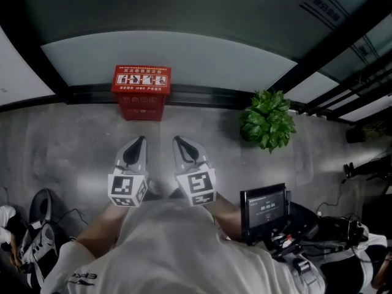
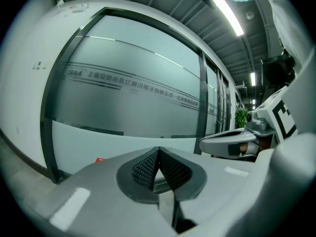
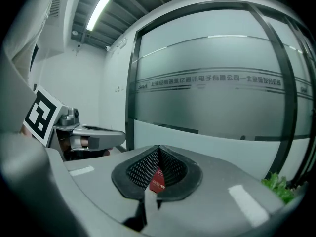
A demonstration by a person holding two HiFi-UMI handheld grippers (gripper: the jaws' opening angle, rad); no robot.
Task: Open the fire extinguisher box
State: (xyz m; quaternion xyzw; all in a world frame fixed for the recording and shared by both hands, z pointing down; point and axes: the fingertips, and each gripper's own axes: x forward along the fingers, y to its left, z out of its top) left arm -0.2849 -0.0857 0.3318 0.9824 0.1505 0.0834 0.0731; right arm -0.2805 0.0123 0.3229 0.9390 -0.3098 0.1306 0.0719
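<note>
The red fire extinguisher box [image 1: 141, 93] stands on the floor against the frosted glass wall, its lid down. Both grippers hover side by side short of it, pointing toward it and touching nothing. My left gripper [image 1: 139, 144] has its jaws together and empty; in the left gripper view [image 2: 158, 150] only a red corner of the box [image 2: 99, 159] shows past the jaw. My right gripper [image 1: 181, 143] is shut too, and in the right gripper view [image 3: 159, 148] a strip of the red box [image 3: 158, 179] shows through the slit below the pads.
A potted green plant [image 1: 267, 120] sits on the floor to the right of the box. A small screen on a rig [image 1: 264, 206] with cables is at my right hip. Shoes [image 1: 33, 228] lie at the lower left. The glass wall's dark base rail [image 1: 202, 94] runs behind the box.
</note>
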